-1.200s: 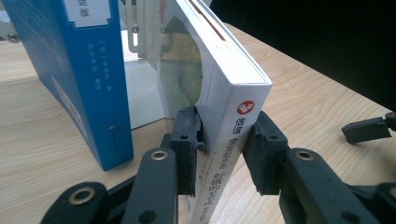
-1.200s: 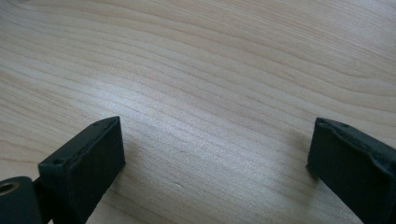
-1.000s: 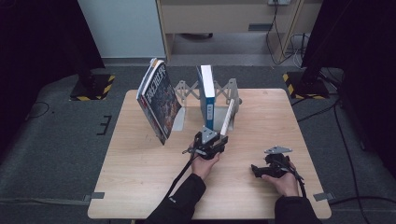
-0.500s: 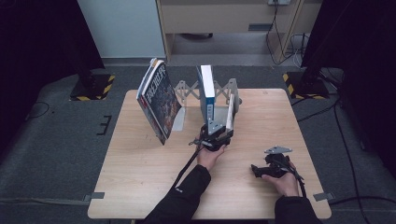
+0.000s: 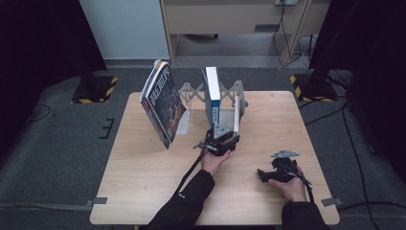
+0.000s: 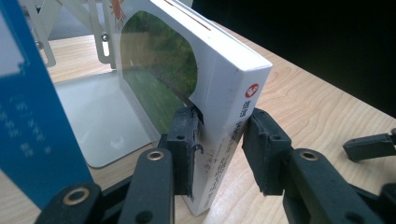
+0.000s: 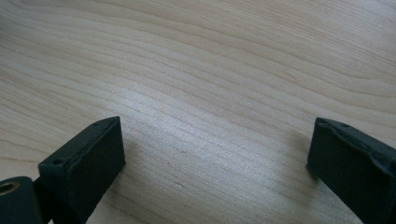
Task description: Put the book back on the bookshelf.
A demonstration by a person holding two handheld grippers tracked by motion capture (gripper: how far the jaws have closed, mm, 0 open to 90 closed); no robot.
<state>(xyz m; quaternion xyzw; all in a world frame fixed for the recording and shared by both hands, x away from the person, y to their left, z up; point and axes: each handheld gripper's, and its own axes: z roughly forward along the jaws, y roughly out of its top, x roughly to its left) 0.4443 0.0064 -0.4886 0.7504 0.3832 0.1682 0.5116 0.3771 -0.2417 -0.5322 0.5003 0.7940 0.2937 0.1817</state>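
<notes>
Left gripper (image 6: pixel 219 149): closed across the spine of the white book (image 6: pixel 196 74), pads touching both covers.
Right gripper (image 7: pixel 215 154): open, nothing held, resting on the table (image 5: pixel 143 191).
Book position: upright in the metal book stand (image 5: pixel 191 91), beside the blue book (image 5: pixel 212 91).
Handling: judged stiff, moderately heavy, with glossy covers likely slippery.
Hold: best taken low on the spine.

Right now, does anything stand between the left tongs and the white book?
Nothing visible does. The left tongs have just been closing with the white book between them, and the pads now press on both its sides. The blue book stands beside it, apart, outside the grip.
</notes>
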